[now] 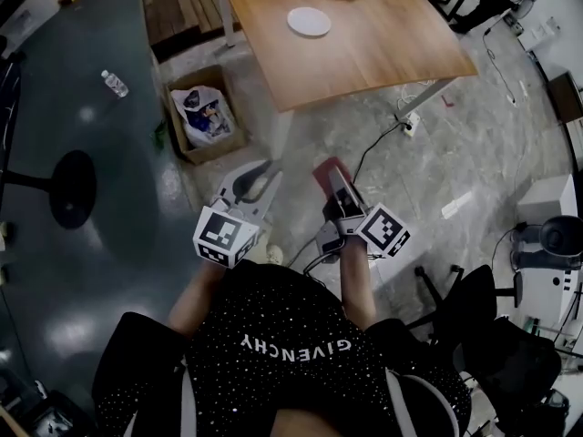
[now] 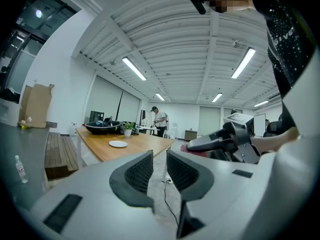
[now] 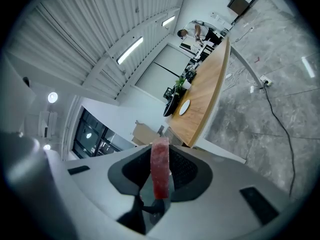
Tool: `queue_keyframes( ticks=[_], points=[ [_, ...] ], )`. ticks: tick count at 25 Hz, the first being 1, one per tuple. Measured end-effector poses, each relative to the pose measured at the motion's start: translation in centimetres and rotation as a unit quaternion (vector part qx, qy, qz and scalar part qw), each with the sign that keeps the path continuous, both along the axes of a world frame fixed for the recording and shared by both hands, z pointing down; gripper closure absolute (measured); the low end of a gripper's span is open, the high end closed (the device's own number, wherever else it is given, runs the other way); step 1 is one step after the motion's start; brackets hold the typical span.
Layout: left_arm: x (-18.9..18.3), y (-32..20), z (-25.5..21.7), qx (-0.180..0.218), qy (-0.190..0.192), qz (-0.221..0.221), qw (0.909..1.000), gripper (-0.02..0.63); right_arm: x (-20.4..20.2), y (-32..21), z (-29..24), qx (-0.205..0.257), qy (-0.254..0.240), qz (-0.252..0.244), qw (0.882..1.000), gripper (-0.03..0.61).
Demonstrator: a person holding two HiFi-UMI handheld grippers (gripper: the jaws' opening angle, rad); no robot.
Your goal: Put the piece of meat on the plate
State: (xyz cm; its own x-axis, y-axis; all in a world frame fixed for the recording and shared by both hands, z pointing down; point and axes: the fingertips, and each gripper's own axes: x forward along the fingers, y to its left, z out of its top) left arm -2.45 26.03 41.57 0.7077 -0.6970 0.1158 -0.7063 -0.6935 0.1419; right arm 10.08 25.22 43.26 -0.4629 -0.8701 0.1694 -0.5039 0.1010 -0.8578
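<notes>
My right gripper [image 1: 335, 182] [image 3: 160, 153] is shut on a red slab of meat [image 1: 323, 168] [image 3: 160, 169], which stands on edge between the pads. My left gripper [image 1: 269, 171] [image 2: 159, 156] hangs beside it, its jaws a narrow gap apart with nothing between them. Both are over the floor, well short of the wooden table [image 1: 364, 57] [image 2: 137, 148] [image 3: 207, 99]. A white plate [image 1: 310, 21] [image 2: 118, 144] [image 3: 184, 107] lies bare on the tabletop, far ahead of both grippers.
A cardboard box [image 1: 205, 116] with a bag stands by the table leg. Cables [image 1: 378, 146] and a power strip [image 1: 410, 124] lie on the floor ahead. A black chair [image 1: 496, 335] is at my right. A black bowl [image 2: 102, 127] sits on the table; a person [image 2: 160, 121] stands far behind.
</notes>
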Motion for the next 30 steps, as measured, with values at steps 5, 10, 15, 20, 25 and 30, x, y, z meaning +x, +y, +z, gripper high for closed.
queue_keyframes(
  ticks=[5,10,15,20,25,30],
  points=[
    [1.3,-3.7,0.1,-0.004,0.004,0.006,1.0000,0.523,0.8,-3.7,-0.1,0.000,-0.003,0.000,1.000,0.480],
    [2.4,-7.9,-0.2,-0.001,-0.002,0.013,0.9999,0.523,1.5,-8.5,-0.8,0.001,-0.005,0.001,1.000,0.480],
    [2.1,-12.2,-1.1,0.000,-0.008,0.009,0.9999,0.523,1.7,-12.8,-1.7,0.003,-0.009,0.005,1.000,0.480],
    [2.1,-16.8,-1.8,-0.007,-0.005,0.022,0.9997,0.523,1.7,-16.8,-2.5,0.001,-0.012,0.016,1.000,0.480],
    [2.8,-20.6,-2.1,-0.006,-0.001,0.040,0.9992,0.523,2.1,-20.1,-3.1,0.004,-0.007,0.029,1.000,0.480],
    [2.9,-24.4,-2.1,-0.004,0.005,0.053,0.9986,0.523,2.3,-23.4,-2.9,-0.001,-0.006,0.046,0.999,0.480]
  ],
)
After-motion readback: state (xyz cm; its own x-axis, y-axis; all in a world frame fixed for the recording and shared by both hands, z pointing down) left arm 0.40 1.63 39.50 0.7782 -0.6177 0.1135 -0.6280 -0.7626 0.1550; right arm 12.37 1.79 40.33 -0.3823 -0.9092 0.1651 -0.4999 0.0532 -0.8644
